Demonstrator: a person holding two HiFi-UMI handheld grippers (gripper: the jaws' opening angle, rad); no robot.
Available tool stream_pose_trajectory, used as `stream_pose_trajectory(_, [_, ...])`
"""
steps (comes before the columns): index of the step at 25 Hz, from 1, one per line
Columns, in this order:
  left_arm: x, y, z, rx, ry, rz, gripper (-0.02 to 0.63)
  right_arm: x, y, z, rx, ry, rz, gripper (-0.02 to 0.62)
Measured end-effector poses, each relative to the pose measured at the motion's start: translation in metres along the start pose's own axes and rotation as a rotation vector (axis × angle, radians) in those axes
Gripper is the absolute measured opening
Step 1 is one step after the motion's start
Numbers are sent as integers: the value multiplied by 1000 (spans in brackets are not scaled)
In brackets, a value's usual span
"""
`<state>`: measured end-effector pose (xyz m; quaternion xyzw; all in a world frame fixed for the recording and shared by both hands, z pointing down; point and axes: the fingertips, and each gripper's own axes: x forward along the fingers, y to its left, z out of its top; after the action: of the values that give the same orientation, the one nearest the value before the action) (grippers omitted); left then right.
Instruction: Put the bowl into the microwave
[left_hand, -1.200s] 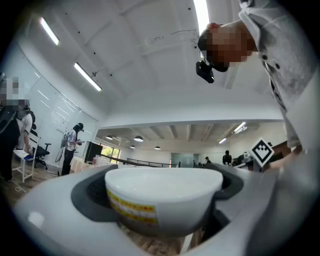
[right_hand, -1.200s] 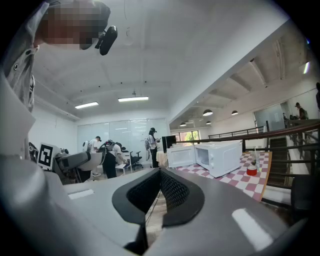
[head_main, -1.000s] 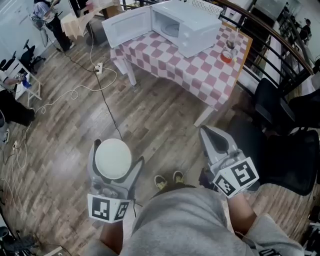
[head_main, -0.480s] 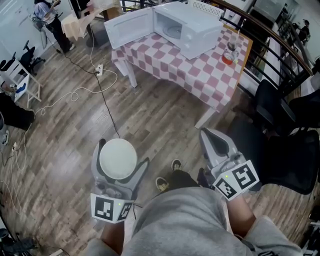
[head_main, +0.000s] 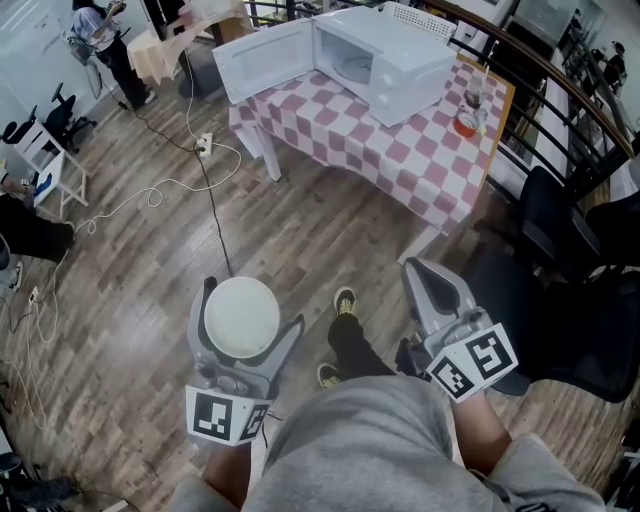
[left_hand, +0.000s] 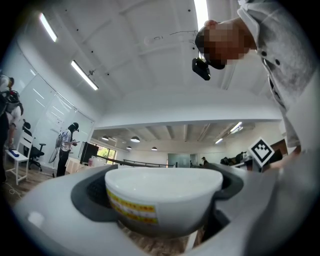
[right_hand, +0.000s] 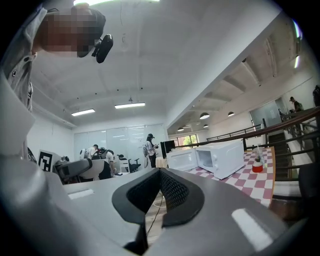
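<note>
White round bowl (left_hand: 165, 192), yellow-patterned label (left_hand: 133, 210) on side

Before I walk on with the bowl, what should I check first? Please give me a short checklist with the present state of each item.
1. Left gripper grips the bowl: ok, jaws closed on its sides.
2. Microwave door open: ok, swung wide.
3. Microwave cavity free: ok, only the turntable shows.
4. Right gripper free to help: ok, shut and empty.
5. Floor path clear: not ok, a cable lies between the person and the table.
6. Microwave within reach: not ok, it stands far across the floor.
</note>
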<state>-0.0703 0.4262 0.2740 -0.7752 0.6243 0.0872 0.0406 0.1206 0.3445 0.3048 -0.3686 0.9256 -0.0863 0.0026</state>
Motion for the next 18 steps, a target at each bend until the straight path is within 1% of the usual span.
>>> stream_pose_trajectory(3, [15,11,-5,-2,6,4,543,20,-8,1,8,-1,14,-8])
stream_pose_trajectory(7, [44,26,-13,-2,11,5,543,50,-22,2,-9,8,20,-6])
stream_pose_trajectory(10, [71,37,-21,-13,20,3,543,74,-40,3,-16,19,14,-6])
stream_pose_trajectory(14, [108,52,-32,-16,45,-4,543,106,-66,6,0,26,3,-6])
stream_pose_trajectory(18, [140,66,-35,-17,53,3,543,135,-85,12,4,34,5,-6])
